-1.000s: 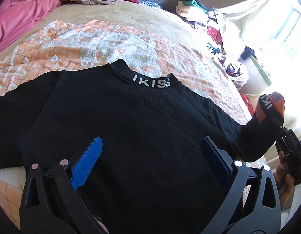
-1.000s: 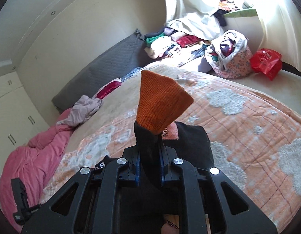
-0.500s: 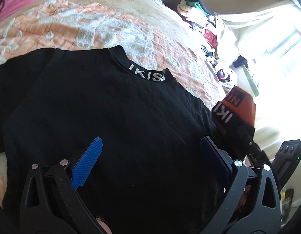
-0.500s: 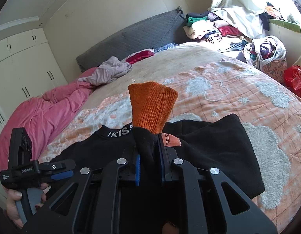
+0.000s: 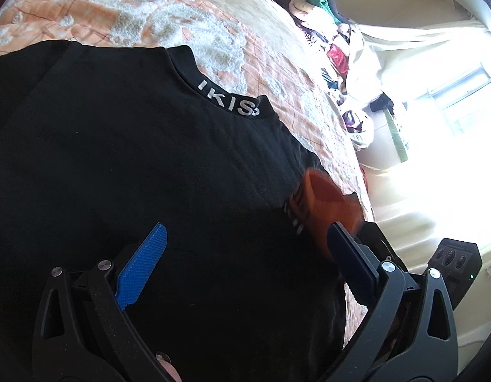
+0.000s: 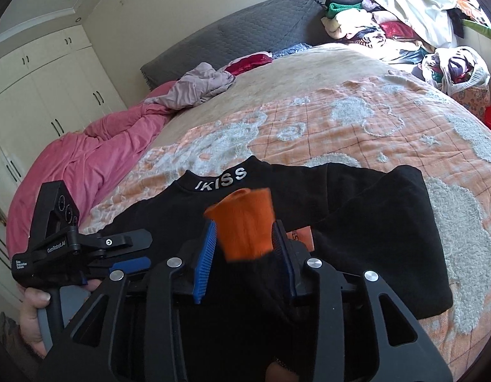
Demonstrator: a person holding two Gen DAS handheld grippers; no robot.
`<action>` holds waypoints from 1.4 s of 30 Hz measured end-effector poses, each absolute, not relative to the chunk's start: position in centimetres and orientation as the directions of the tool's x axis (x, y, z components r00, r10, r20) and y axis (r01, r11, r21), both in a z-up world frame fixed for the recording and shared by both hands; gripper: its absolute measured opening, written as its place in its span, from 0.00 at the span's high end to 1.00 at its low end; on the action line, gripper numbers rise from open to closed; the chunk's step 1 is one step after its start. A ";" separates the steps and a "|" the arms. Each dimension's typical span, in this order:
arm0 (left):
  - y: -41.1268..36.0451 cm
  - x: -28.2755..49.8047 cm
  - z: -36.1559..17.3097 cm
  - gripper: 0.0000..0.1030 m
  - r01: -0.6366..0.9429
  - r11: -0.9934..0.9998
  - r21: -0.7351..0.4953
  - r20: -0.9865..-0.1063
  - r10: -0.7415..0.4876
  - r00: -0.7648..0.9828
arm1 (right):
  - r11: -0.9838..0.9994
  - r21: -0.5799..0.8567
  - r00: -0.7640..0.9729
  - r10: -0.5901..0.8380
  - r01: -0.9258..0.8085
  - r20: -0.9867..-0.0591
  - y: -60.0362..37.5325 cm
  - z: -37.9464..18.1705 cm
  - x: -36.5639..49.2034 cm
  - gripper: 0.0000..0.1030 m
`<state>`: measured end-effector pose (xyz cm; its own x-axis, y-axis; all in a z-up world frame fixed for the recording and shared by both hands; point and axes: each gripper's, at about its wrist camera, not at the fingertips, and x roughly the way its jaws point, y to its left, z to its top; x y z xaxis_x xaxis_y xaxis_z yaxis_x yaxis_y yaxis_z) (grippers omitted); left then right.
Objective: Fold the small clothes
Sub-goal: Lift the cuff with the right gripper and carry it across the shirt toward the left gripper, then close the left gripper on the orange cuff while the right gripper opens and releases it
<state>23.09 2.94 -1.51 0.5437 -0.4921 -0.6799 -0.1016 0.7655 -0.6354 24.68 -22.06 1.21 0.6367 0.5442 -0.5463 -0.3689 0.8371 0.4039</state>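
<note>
A black sweater (image 6: pixel 356 210) with "IKISS" on its collar (image 6: pixel 221 180) lies spread on the bed. Its sleeve is folded in over the body. The sleeve's orange cuff (image 6: pixel 245 226) stands blurred between the blue pads of my right gripper (image 6: pixel 245 254), whose jaws are opening and no longer pinch it. My left gripper (image 5: pixel 245 227) is open and hovers just above the sweater's body (image 5: pixel 150 159) with nothing between its fingers. In the left wrist view the cuff (image 5: pixel 328 200) sits just behind the right-hand finger. A hand holds the left gripper (image 6: pixel 140 251) at the sweater's left edge.
An orange-and-white blanket (image 6: pixel 340 121) covers the bed. A pink duvet (image 6: pixel 86 159) and a mauve garment (image 6: pixel 200 86) lie at the far left. Piled clothes (image 6: pixel 372 22) and a full bag (image 6: pixel 452 73) sit at the far right. White wardrobes (image 6: pixel 38 95) stand on the left.
My right gripper swung the sleeve in over the sweater's body, then its jaws parted around the cuff. The left gripper sank a little and rolled, staying open.
</note>
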 end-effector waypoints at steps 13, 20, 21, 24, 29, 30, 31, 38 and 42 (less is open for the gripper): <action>-2.7 24.5 -3.3 0.36 -0.048 0.791 -0.610 -0.712 -0.520 0.472 | 0.864 0.437 0.661 0.482 -0.250 -0.575 -25.3 1.1 25.3 0.56; -3.9 25.3 -3.8 0.58 -0.063 0.839 -0.540 -0.745 -0.442 0.499 | 0.872 0.463 0.673 0.440 -0.161 -0.595 -27.5 0.8 25.6 0.52; -3.8 25.4 -3.8 0.67 -0.067 0.843 -0.534 -0.748 -0.435 0.501 | 0.874 0.465 0.673 0.431 -0.144 -0.602 -27.9 0.7 25.7 0.52; -3.6 25.5 -4.0 0.83 -0.070 0.848 -0.525 -0.753 -0.425 0.503 | 0.872 0.479 0.670 0.417 -0.103 -0.615 -28.9 0.4 26.0 0.52; -3.5 25.0 -2.7 0.92 -0.009 0.850 -0.526 -0.722 -0.441 0.533 | 0.866 0.496 0.669 0.402 -0.057 -0.625 -30.2 0.0 26.2 0.52; -3.4 24.8 -2.2 0.93 0.000 0.852 -0.523 -0.715 -0.439 0.545 | 0.864 0.501 0.670 0.402 -0.052 -0.624 -30.4 0.0 26.1 0.52; -3.3 24.7 -1.6 0.93 0.010 0.854 -0.520 -0.706 -0.437 0.557 | 0.863 0.504 0.671 0.401 -0.048 -0.623 -30.6 0.0 26.1 0.52; -0.1 22.8 3.2 0.93 0.036 0.856 -0.516 -0.629 -0.407 0.662 | 0.863 0.504 0.673 0.395 -0.038 -0.625 -31.0 0.0 26.2 0.52; 2.6 21.5 5.1 0.93 0.015 0.848 -0.530 -0.597 -0.385 0.703 | 0.864 0.502 0.668 0.396 -0.038 -0.630 -30.7 -0.1 26.3 0.52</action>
